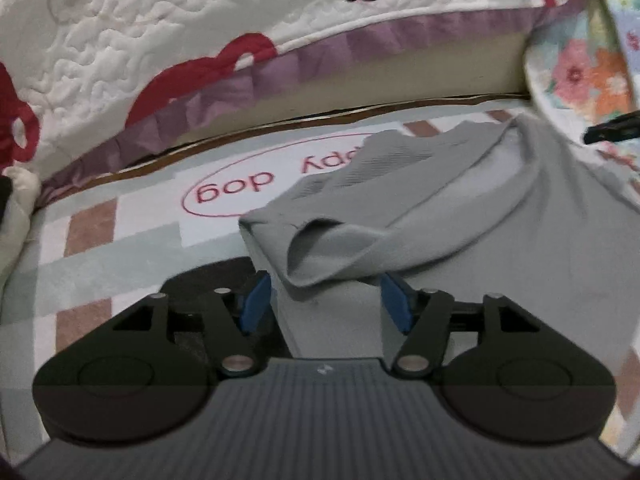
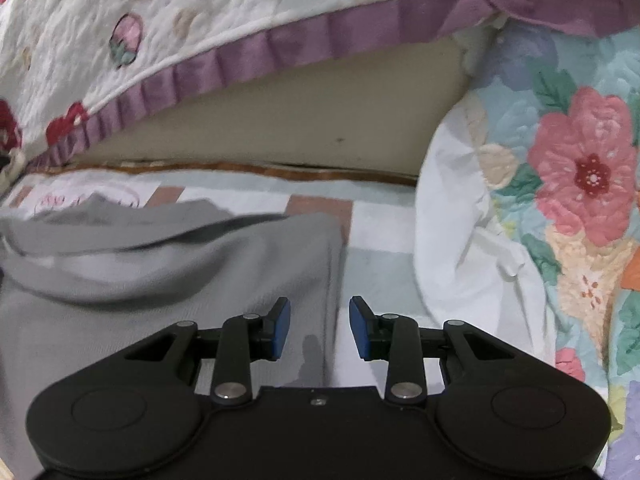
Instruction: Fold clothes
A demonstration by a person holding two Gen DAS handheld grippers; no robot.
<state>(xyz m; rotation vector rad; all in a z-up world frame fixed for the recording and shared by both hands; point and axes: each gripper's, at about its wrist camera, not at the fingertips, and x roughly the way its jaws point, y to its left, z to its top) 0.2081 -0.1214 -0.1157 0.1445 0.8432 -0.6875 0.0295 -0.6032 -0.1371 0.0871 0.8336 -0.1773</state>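
Checked mat with a red oval reading "dog", bordered behind by a beige panel under a white quilt with purple trim, and at right by a floral quilt.

grey garment | knit, rumpled, partly folded | lying on patterned mat, sleeve opening forward

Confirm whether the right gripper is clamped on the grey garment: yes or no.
No: the right gripper is open, its blue pads apart with a clear gap, hovering over the side edge of the grey garment without pinching it.
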